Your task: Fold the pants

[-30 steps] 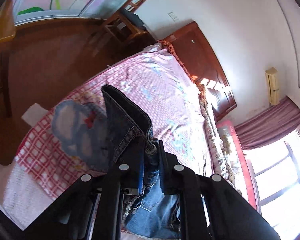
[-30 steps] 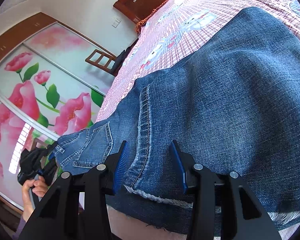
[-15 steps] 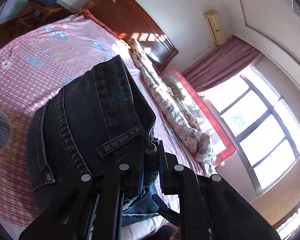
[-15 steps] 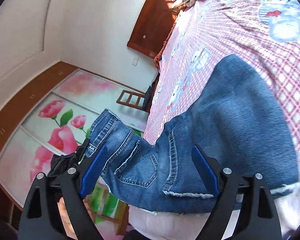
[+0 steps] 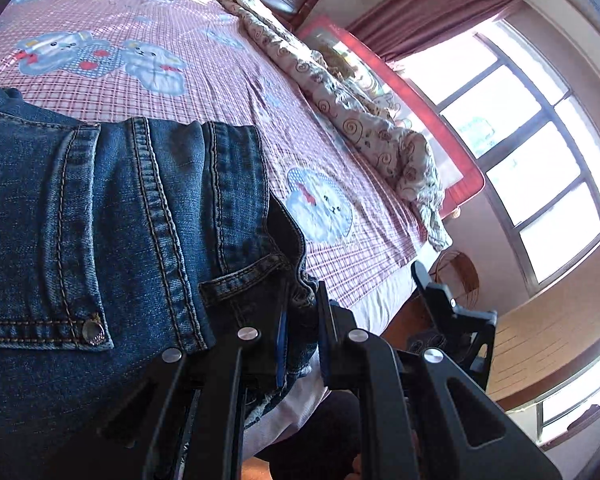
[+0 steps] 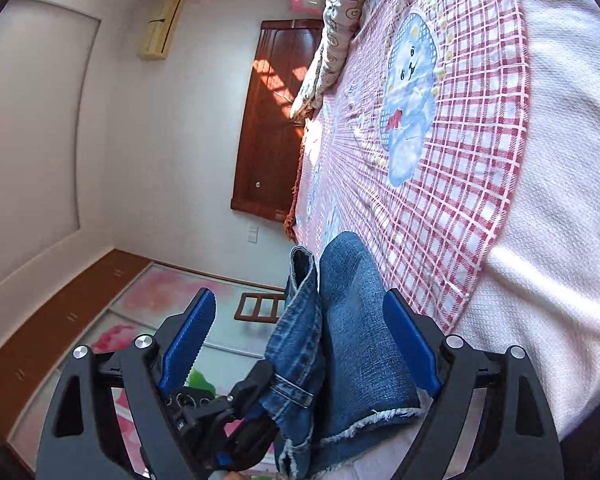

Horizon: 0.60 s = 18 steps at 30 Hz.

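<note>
The blue jeans (image 5: 112, 220) lie on the pink checked bed sheet (image 5: 204, 80) near the bed's edge. My left gripper (image 5: 301, 320) is shut on the jeans' waistband by a belt loop. In the right wrist view the folded jeans (image 6: 351, 332) lie between the wide-apart fingers of my right gripper (image 6: 303, 332), which is open and holds nothing. The left gripper also shows in the right wrist view (image 6: 236, 408), pinching the waistband. The right gripper shows in the left wrist view (image 5: 447, 308) beyond the bed's edge.
A rolled floral quilt (image 5: 339, 92) lies along the bed's far side by a red rail. A dark wooden headboard (image 6: 272, 128) stands at the bed's end. A window (image 5: 531, 152) is on the right. A wooden chair (image 6: 260, 308) stands by the flowered wardrobe.
My left gripper has carried the waistband across and down onto the bed, folding the jeans over. My right gripper has opened wide, let go of the hem and drawn back.
</note>
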Tool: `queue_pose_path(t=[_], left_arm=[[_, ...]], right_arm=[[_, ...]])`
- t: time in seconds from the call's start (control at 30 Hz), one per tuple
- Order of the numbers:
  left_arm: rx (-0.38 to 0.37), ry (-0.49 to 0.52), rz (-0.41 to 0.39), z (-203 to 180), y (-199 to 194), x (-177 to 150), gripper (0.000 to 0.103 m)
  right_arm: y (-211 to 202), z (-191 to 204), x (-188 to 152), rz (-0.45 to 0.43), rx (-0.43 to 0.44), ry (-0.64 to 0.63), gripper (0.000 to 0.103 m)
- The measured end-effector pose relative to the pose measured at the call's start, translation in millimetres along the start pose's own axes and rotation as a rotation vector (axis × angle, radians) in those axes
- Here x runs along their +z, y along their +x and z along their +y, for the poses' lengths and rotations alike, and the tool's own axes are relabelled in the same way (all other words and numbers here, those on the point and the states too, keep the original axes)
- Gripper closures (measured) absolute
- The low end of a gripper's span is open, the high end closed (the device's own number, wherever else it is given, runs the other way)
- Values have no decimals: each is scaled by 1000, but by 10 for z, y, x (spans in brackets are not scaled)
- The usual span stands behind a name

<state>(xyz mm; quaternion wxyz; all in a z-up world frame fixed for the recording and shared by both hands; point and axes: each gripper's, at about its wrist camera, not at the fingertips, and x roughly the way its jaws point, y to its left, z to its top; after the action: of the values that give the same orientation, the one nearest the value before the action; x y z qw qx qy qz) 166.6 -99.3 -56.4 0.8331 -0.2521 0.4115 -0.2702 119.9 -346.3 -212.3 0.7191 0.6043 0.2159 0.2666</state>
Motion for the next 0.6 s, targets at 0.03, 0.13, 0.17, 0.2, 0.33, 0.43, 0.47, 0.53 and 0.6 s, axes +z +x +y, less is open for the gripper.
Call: queue_pose_path(t=[0.03,0.13,0.17,0.2,0.33,0.43,0.47,0.53,0.6], left_arm=[[17,30,14,-23,43,-25,92],[72,121,74,-92,219,-106,91],[108,159,93,-129,284,-139,90],[133,207,105,-165,339,-184,88],[133,350,128,-420,303,-266,52],[125,410,77,-583,25,-356,29],[130,424,45,-601,-110,-377,25],[189,429,-42,-552,-414,-393,18],[248,380,-115,-385,-713,-350,16]], right_arm=[[-31,-12,20,-2,0,-7,18],[0,-15,36,2,5,-20,18],[3,-11,29,6,8,-21,18],[13,-10,25,11,7,-24,18],[92,27,31,28,7,-29,18],[121,53,31,27,11,-29,18],[128,62,28,27,15,-31,18],[36,126,25,27,41,-47,18],[34,251,10,30,70,-72,18]])
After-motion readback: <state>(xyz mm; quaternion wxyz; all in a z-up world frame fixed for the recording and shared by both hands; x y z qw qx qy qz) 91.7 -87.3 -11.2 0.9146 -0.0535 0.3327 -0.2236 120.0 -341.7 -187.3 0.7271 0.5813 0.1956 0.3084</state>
